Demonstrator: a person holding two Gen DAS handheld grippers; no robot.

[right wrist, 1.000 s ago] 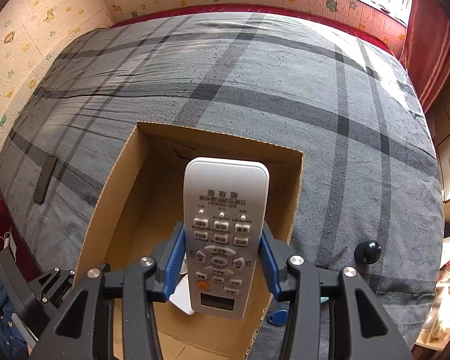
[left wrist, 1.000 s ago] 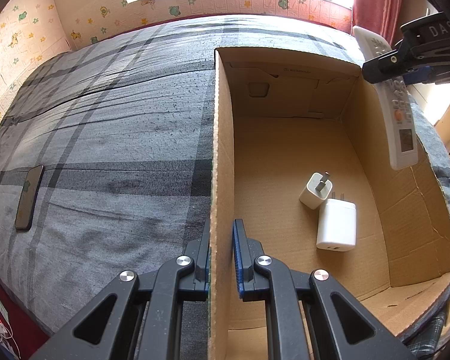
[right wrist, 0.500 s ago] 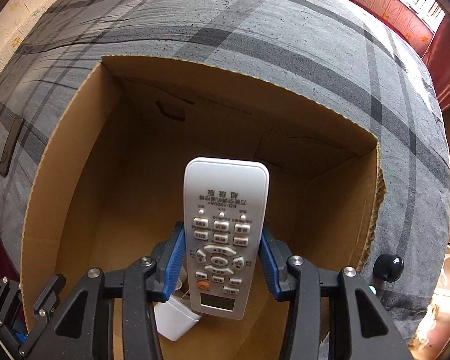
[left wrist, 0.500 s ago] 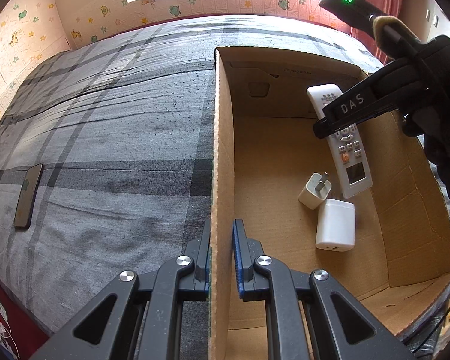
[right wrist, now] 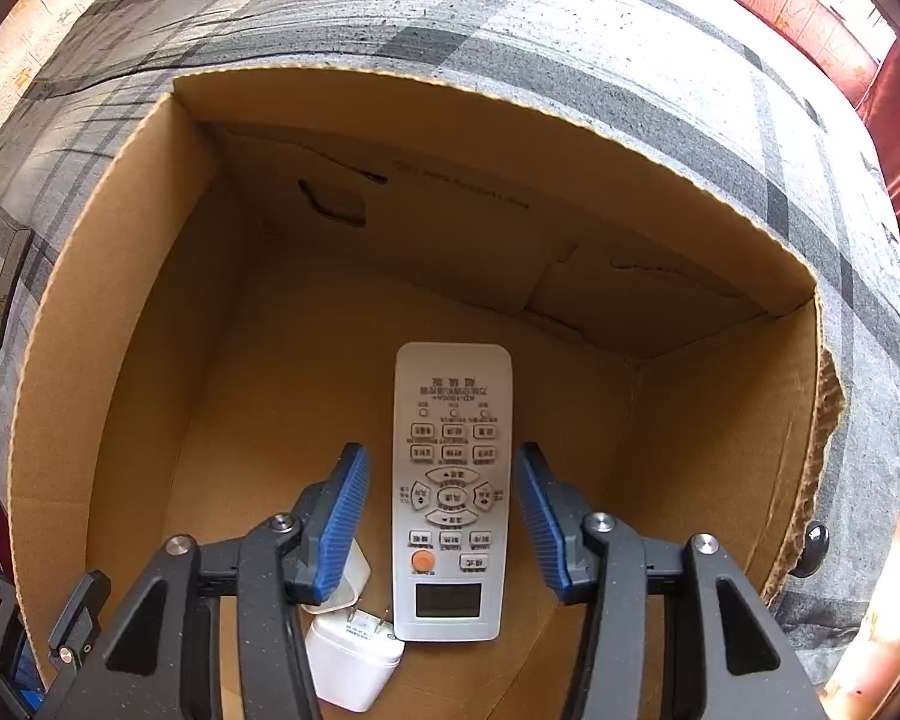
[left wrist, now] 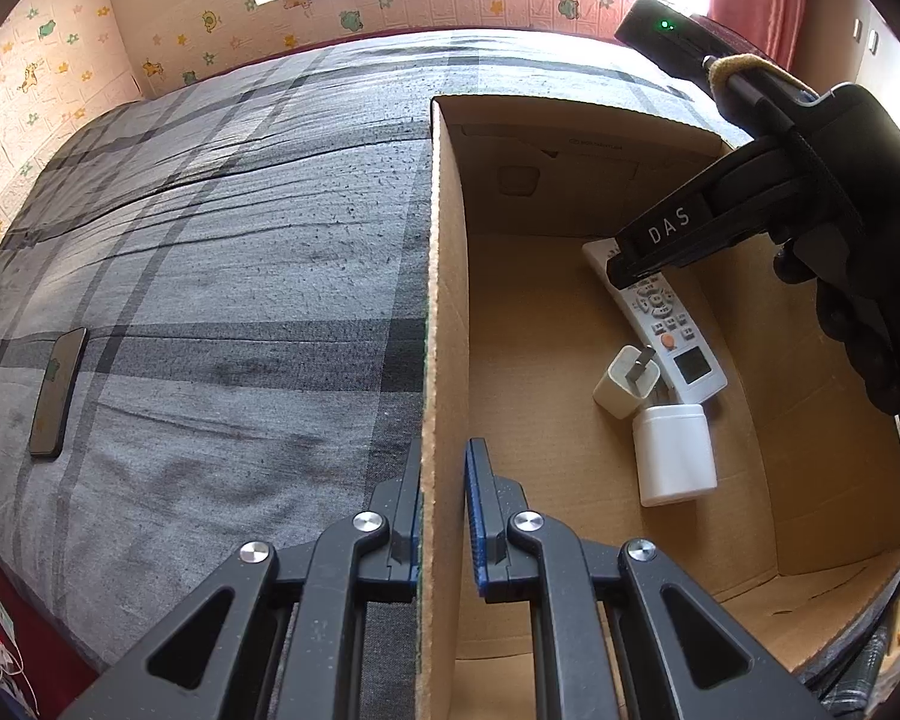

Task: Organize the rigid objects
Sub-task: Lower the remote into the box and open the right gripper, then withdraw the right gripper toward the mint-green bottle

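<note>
An open cardboard box (left wrist: 444,300) (right wrist: 120,192) sits on a grey plaid bed. My left gripper (left wrist: 444,480) is shut on the box's left wall. A white remote control (right wrist: 450,492) (left wrist: 666,324) lies flat on the box floor. My right gripper (right wrist: 441,498) is open inside the box, its blue pads on either side of the remote and clear of it. Two white plug chargers (left wrist: 672,456) (right wrist: 348,660) lie on the floor beside the remote's near end.
A dark phone (left wrist: 57,390) (right wrist: 6,288) lies on the bed to the left of the box. A small black round object (right wrist: 810,546) sits on the bed right of the box. Papered walls and a red curtain stand behind the bed.
My right gripper went down into the box with the remote, then opened and let it go onto the box floor. My left gripper kept its hold on the box wall.
</note>
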